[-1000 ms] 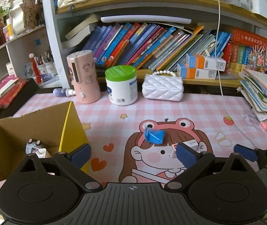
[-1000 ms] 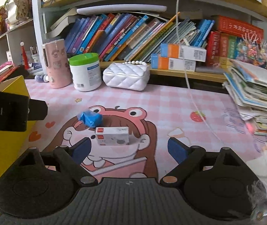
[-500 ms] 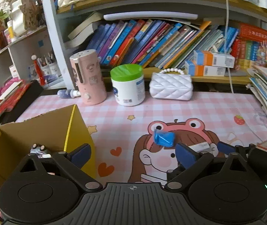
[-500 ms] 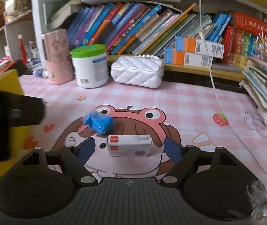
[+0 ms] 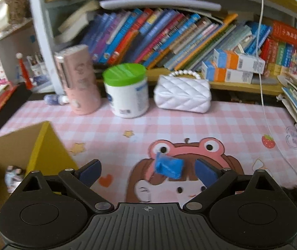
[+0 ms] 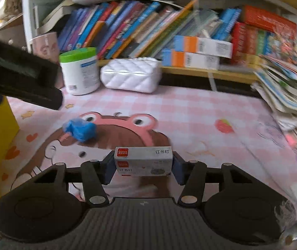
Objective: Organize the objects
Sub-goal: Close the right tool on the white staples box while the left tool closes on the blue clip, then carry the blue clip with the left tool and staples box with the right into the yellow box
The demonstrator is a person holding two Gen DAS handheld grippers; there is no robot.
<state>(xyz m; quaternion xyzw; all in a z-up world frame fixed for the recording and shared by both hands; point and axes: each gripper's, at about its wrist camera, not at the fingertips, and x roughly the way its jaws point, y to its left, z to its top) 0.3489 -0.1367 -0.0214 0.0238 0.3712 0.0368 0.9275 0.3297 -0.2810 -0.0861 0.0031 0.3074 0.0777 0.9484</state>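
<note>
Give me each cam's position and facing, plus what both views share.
Left wrist: sits on the left tongs, faces the bookshelf across the pink mat; tongs open, blue packet near the right pad, yellow box at left.
Right wrist: sits on the right tongs, same facing; tongs shut on a staple box; the left tool shows upper left.
Shared: blue packet, green-lidded jar, white purse.

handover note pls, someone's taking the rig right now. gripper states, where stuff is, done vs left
Right hand-held gripper: shut on the small white staple box with a red logo.
Left hand-held gripper: open, with the crumpled blue wrapper on the pink cartoon desk mat between its pads.
Yellow cardboard box at left holds one small item, too blurred to identify.
Left: staple box and blue wrapper presumably go into the box.
</note>
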